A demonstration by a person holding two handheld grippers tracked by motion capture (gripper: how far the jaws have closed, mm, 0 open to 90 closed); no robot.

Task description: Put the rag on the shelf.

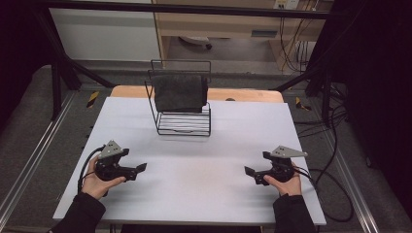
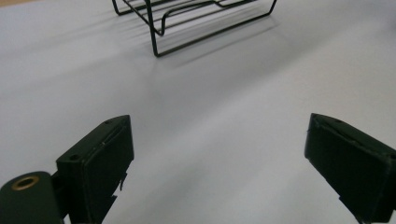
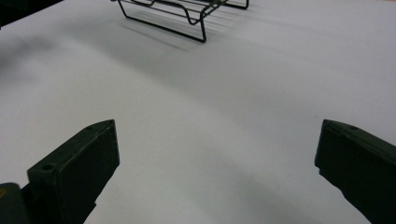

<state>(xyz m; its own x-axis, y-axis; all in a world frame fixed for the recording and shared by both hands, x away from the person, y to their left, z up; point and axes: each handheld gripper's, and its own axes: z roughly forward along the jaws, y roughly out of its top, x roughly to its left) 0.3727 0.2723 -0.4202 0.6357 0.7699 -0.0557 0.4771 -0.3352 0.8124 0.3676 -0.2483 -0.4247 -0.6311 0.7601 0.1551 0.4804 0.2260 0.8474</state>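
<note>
A black wire rack (image 1: pixel 183 121) stands at the far middle of the white table (image 1: pixel 194 165), and a dark grey cloth (image 1: pixel 179 92) hangs over its top bar. My left gripper (image 1: pixel 138 171) rests low over the table at the near left, held in a hand, jaws wide apart with nothing between them. My right gripper (image 1: pixel 251 174) mirrors it at the near right, also open and empty. The rack's base (image 2: pixel 196 18) appears far ahead of the left gripper (image 2: pixel 217 163). The right gripper (image 3: pixel 217 163) likewise faces the rack's base (image 3: pixel 187 11) across bare tabletop.
Black frame bars slant down at both sides behind the table (image 1: pixel 63 58). Cables (image 1: pixel 335 184) lie on the floor to the right. A wooden board edge (image 1: pixel 243 94) shows behind the rack. White tabletop stretches between the two grippers.
</note>
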